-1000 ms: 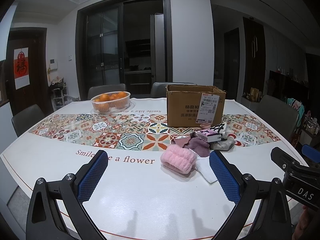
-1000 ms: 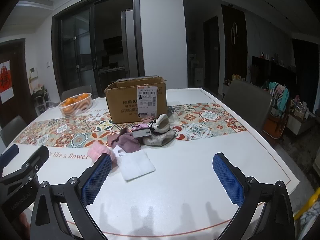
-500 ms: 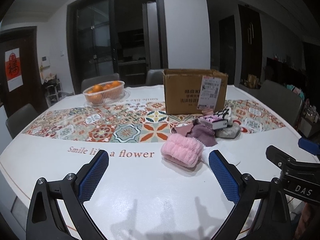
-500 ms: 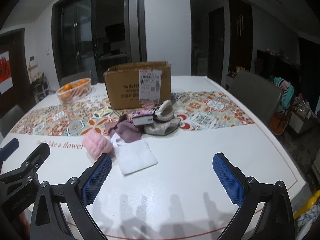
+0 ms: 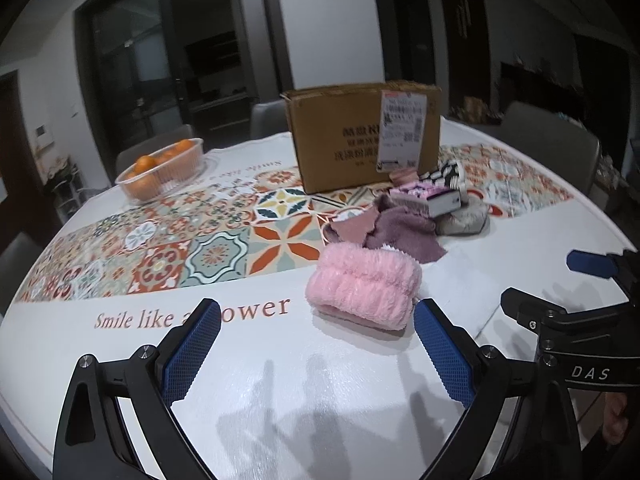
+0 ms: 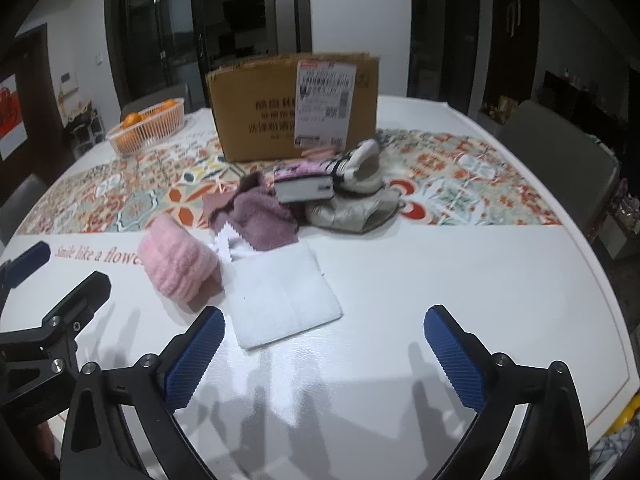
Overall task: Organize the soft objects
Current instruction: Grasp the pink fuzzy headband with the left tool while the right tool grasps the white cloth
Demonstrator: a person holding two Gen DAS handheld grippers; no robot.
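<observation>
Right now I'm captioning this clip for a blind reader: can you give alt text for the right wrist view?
The open right gripper hovers above a white table, aimed at a folded white cloth. Beside the cloth lie a pink fluffy roll, a purple cloth and more soft items, in front of a cardboard box. A basket of oranges stands far left.

Left gripper (image 5: 316, 338) and right gripper (image 6: 322, 338) apparently hover, jaws spread.
</observation>
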